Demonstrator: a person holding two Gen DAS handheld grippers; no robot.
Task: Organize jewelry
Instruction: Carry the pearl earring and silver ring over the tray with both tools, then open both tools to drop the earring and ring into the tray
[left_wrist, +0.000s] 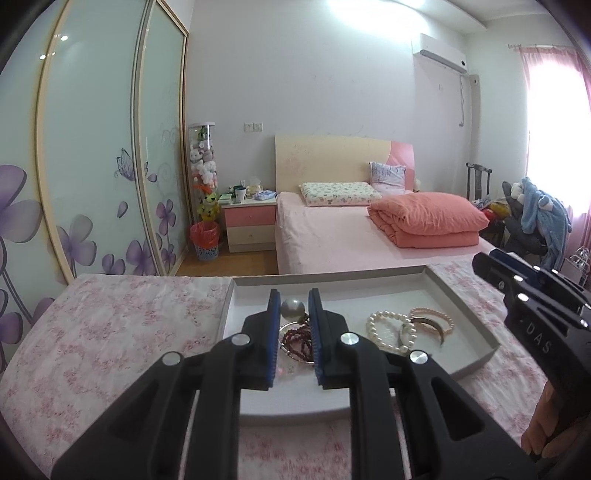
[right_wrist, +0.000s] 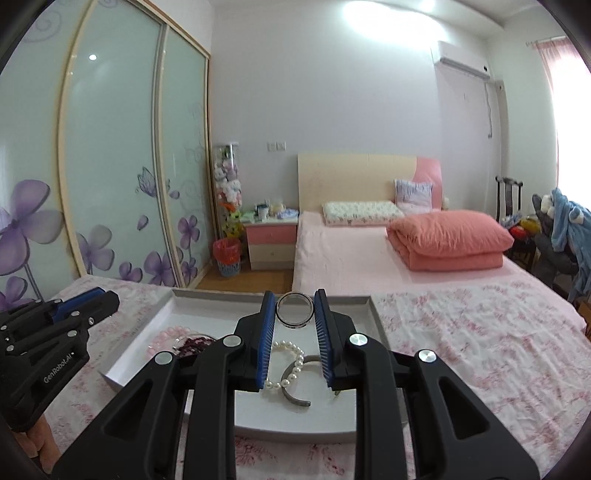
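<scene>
A shallow grey tray (left_wrist: 476, 354) lies on a pink floral cloth. In the left wrist view it holds a dark red bead bracelet (left_wrist: 297, 338), a grey round piece (left_wrist: 293, 308), a white pearl bracelet (left_wrist: 384, 330) and a pink bead bracelet (left_wrist: 434, 319). My left gripper (left_wrist: 294, 299) is open above the red beads, holding nothing. My right gripper (right_wrist: 294, 301) is shut on a clear ring bangle (right_wrist: 294, 309), held above the tray (right_wrist: 162, 306). Below it lie the pearl bracelet (right_wrist: 291, 363) and a grey open cuff (right_wrist: 293, 389). The right gripper also shows in the left wrist view (left_wrist: 532, 291).
A bed (right_wrist: 354, 258) with a folded salmon quilt (right_wrist: 450, 240) lies beyond the tray. A wardrobe with floral sliding doors (right_wrist: 110, 166) stands at the left. A pink nightstand (right_wrist: 271, 240) and a red bin (right_wrist: 227, 254) are at the back. A chair with clothes (right_wrist: 561, 229) is at the right.
</scene>
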